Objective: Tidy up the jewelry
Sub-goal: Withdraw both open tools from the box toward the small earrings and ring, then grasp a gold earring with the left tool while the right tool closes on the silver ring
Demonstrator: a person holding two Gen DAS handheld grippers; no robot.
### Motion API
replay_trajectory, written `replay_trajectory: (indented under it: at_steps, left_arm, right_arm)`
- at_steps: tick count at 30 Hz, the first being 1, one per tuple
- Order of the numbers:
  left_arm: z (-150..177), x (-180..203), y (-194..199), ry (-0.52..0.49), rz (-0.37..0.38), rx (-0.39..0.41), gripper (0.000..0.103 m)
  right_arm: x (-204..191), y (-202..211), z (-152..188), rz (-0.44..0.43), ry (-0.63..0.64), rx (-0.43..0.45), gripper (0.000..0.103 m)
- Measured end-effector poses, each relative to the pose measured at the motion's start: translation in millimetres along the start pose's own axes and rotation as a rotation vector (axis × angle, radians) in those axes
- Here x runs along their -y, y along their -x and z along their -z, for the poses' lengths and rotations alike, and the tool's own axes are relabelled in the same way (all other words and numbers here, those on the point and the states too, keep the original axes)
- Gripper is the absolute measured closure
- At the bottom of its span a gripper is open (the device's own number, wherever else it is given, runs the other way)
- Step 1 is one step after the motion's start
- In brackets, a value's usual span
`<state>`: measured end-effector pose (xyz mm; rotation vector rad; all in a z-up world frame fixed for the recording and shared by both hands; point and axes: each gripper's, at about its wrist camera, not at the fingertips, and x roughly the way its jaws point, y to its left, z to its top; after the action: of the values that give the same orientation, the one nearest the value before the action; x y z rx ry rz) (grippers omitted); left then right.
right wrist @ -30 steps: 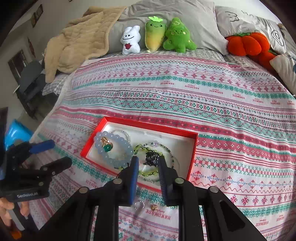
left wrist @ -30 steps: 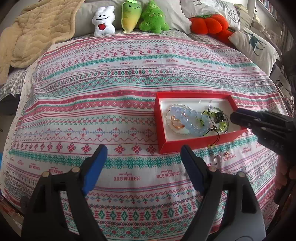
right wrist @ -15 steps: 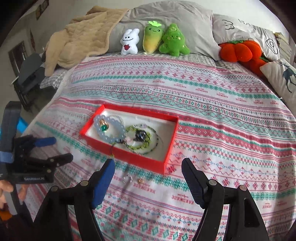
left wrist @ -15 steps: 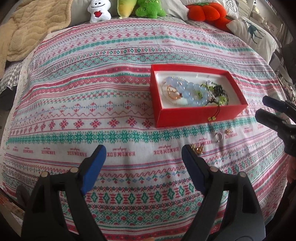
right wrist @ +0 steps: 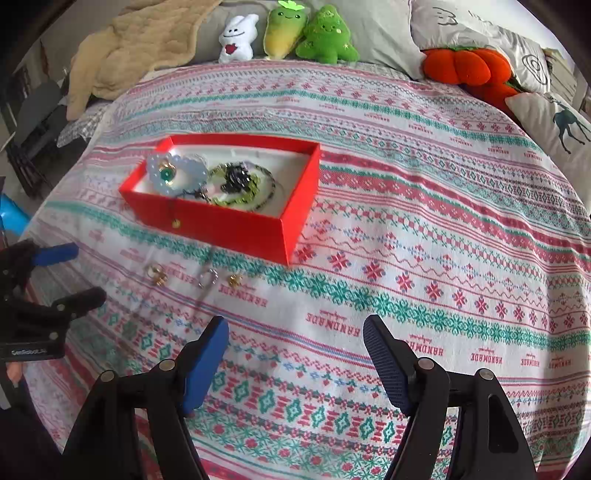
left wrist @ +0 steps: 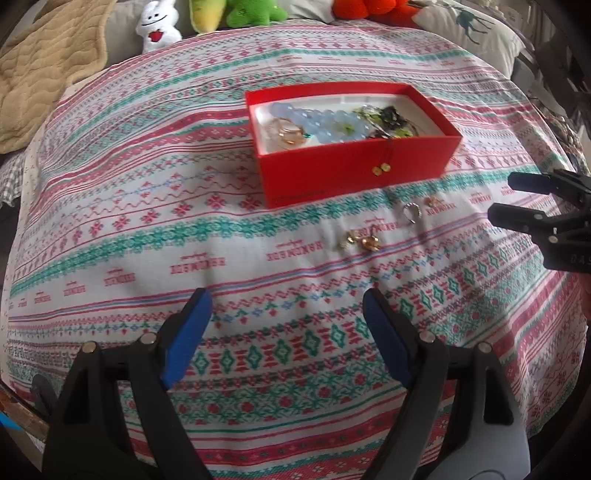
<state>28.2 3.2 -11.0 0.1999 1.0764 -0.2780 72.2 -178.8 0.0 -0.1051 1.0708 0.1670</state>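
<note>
A red box [left wrist: 354, 168] [right wrist: 236, 225] sits on the patterned bedspread. It holds a pale blue bead bracelet [left wrist: 328, 120] [right wrist: 175, 173], a green bead bracelet [right wrist: 240, 188] and a ring; a cord with yellow beads hangs over its front wall. On the cover in front of it lie gold earrings [left wrist: 364, 240] [right wrist: 157, 275], a silver ring [left wrist: 412, 212] [right wrist: 207, 277] and a small gold piece [left wrist: 432, 201] [right wrist: 234, 280]. My left gripper [left wrist: 286, 314] [right wrist: 70, 273] is open and empty, near the bed's front. My right gripper [right wrist: 295, 332] [left wrist: 509, 199] is open and empty, right of the loose pieces.
Plush toys [right wrist: 284, 33], an orange plush [right wrist: 461, 68], pillows [right wrist: 480, 33] and a tan blanket [right wrist: 136, 44] line the head of the bed. A chair [right wrist: 37, 122] stands off the bed's left side.
Both grippers have pulled back from the box toward the bed's front. My right gripper, nearly shut over the box a second ago, has opened wide. The loose pieces came into view.
</note>
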Motion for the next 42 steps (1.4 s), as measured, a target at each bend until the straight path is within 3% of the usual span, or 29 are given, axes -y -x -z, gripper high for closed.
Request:
replay_trajectory:
  at_steps: [4, 6, 7, 8, 13, 27, 32, 42]
  left_arm:
    - [-1, 11, 0, -0.026, 0.054, 0.031, 0.020]
    - [-2, 16, -1, -0.027, 0.123, 0.036, 0.038]
    - [-3, 18, -3, -0.024, 0.168, 0.023, 0.054]
    - [-4, 21, -6, -0.021, 0.196, 0.014, 0.060]
    - [-6, 31, -19, -0.028, 0.226, 0.001, 0.063]
    - [-29, 42, -42, -0.009, 0.193, 0.005, 0.069]
    - [-32, 46, -45, -0.036, 0.148, 0.007, 0.087]
    - [-21, 36, -28, -0.049, 0.125, -0.002, 0.087]
  right_arm:
    - [3, -4, 4, 0.000, -0.007, -0.022, 0.026]
    - [2, -4, 5, -0.003, -0.009, -0.027, 0.026]
    - [2, -4, 5, -0.004, -0.009, -0.028, 0.026]
    - [1, -4, 5, -0.005, -0.007, -0.027, 0.026]
    - [-3, -5, 5, -0.010, 0.004, -0.034, 0.026]
    - [-13, -13, 6, -0.019, 0.023, -0.060, 0.026]
    - [-19, -16, 5, -0.024, 0.030, -0.066, 0.026]
    - [-31, -24, 2, -0.079, 0.017, -0.063, 0.027]
